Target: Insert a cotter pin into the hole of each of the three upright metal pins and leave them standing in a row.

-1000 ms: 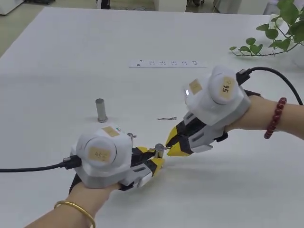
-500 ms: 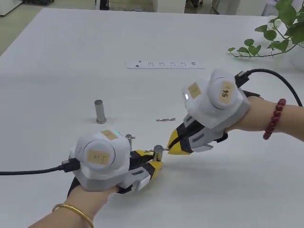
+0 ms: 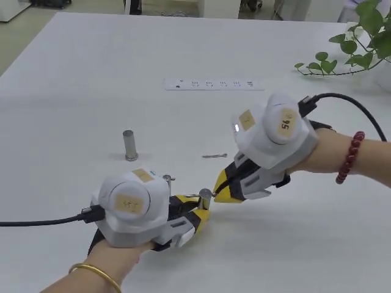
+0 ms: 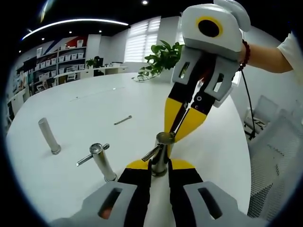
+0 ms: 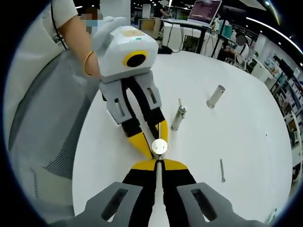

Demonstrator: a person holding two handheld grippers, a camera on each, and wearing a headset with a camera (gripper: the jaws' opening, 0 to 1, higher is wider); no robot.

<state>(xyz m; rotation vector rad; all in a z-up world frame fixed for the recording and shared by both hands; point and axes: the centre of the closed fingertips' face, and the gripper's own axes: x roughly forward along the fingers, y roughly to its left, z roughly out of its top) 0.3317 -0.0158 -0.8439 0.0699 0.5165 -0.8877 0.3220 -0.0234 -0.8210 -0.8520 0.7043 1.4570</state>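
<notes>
Bare metal pin (image 3: 129, 144) upright at far left; second pin (image 3: 167, 179) upright, cotter through it; left gripper (image 3: 200, 211) clamped on third pin (image 3: 205, 195); spare cotter pin (image 3: 214, 156) flat on table beyond; right gripper (image 3: 219, 187) pinched on cotter pin (image 4: 150, 153) in third pin's hole.

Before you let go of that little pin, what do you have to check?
1. Left gripper clamped on the held pin: ok, jaws shut on its lower part.
2. Right gripper gripping the cotter pin: ok, jaws shut on it.
3. Cotter pin through the hole: ok, its tip pokes out the far side.
4. Second pin upright and already fitted: ok.
5. Third pin fitted: not ok, upright but bare.
6. Spare cotter pin ready: ok, lying loose nearby.
</notes>
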